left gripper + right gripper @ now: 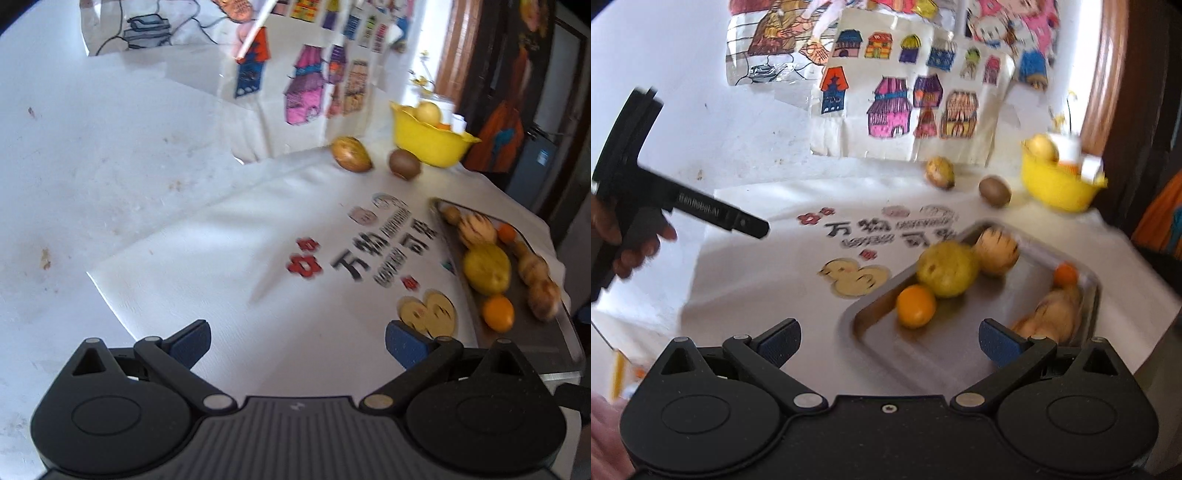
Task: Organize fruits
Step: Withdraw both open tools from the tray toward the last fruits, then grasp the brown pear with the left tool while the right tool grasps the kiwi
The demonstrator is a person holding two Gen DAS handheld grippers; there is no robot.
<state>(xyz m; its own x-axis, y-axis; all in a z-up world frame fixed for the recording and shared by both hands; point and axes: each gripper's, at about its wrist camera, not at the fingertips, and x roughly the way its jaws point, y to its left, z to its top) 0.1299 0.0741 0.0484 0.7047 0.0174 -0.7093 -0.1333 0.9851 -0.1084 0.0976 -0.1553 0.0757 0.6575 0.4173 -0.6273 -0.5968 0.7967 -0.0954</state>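
Judging by the spread, sorting is partly done: the yellow bowl (1060, 184) at the table's far right corner holds some fruit, while the metal tray (960, 354) near the front edge carries several. Kiwi (994, 191) lies loose beside the bowl. Left gripper (297, 345) and right gripper (888, 345) both gape wide, holding nothing.

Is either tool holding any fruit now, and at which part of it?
No. The left tool and the right tool are both open, with nothing between the fingers.
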